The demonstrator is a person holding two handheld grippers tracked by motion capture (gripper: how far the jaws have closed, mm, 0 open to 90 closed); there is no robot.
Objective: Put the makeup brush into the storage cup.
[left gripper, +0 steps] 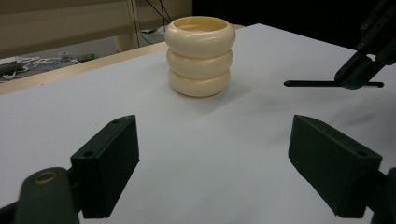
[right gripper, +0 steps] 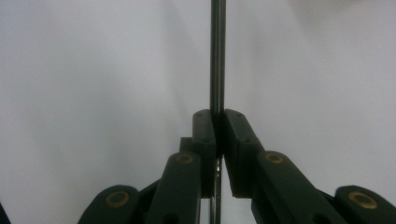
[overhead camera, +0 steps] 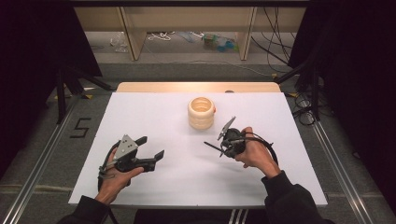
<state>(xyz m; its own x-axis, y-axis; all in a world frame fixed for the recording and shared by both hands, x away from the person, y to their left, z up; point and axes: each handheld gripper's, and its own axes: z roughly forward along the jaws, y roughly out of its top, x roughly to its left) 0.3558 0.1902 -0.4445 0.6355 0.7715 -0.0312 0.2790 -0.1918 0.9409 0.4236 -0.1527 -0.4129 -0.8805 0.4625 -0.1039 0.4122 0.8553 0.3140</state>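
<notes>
1 ribbed cup (overhead camera: 201,112), 1 rod (right gripper: 217,56) in R tongs (right gripper: 218,133).

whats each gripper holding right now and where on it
The right gripper is shut on a thin dark rod, clamped near one end, with most of its length sticking out past the jaws. The left gripper is open and holds nothing.

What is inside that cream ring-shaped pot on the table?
The cream pot is open at the top, and only its upper inner wall shows. Its bottom is hidden by its own rim, so I cannot tell whether anything lies inside. The right gripper holds a thin dark rod nearby.
</notes>
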